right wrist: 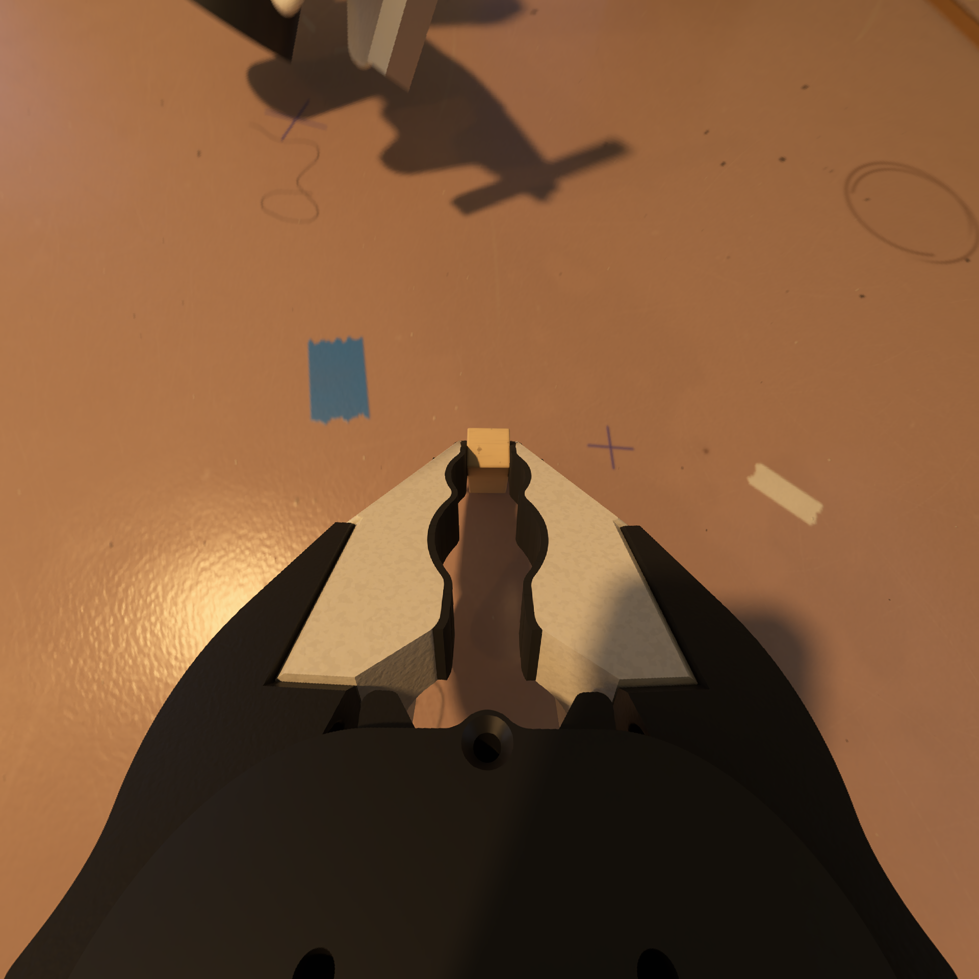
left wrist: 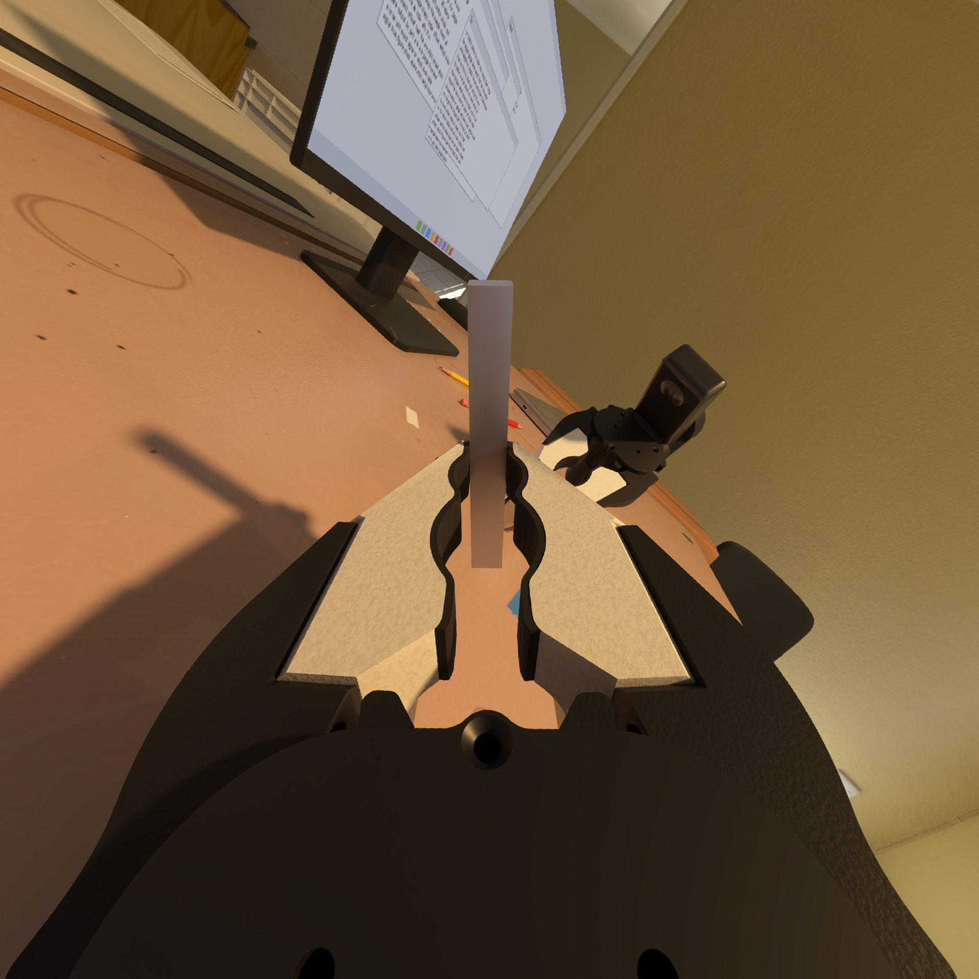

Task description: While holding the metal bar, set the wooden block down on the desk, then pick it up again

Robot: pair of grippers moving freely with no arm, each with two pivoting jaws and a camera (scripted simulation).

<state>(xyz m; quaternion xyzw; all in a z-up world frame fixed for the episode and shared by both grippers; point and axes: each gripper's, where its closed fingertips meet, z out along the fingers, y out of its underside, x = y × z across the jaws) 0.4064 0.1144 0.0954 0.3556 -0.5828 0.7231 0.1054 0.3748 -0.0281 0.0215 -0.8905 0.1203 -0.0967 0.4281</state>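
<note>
1. Left gripper (left wrist: 487, 450) fingers clenched on the metal bar (left wrist: 490, 402); its long axis runs straight ahead along the fingers, far end jutting well past the tips, near end back between the pads.
2. Right gripper (right wrist: 487, 455) fingers clamped on the wooden block (right wrist: 488, 449) at the very tips; block small, roughly cubic, sticking slightly forward.
3. Cannot tell if the block touches the table (right wrist: 159, 477) below.
4. Blue tape (right wrist: 338, 380) ahead-left of right fingers, white tape (right wrist: 785, 493) to the right; open table all round.
5. Monitor (left wrist: 434, 116) ahead-left of the bar; table edge right of left fingers.
</note>
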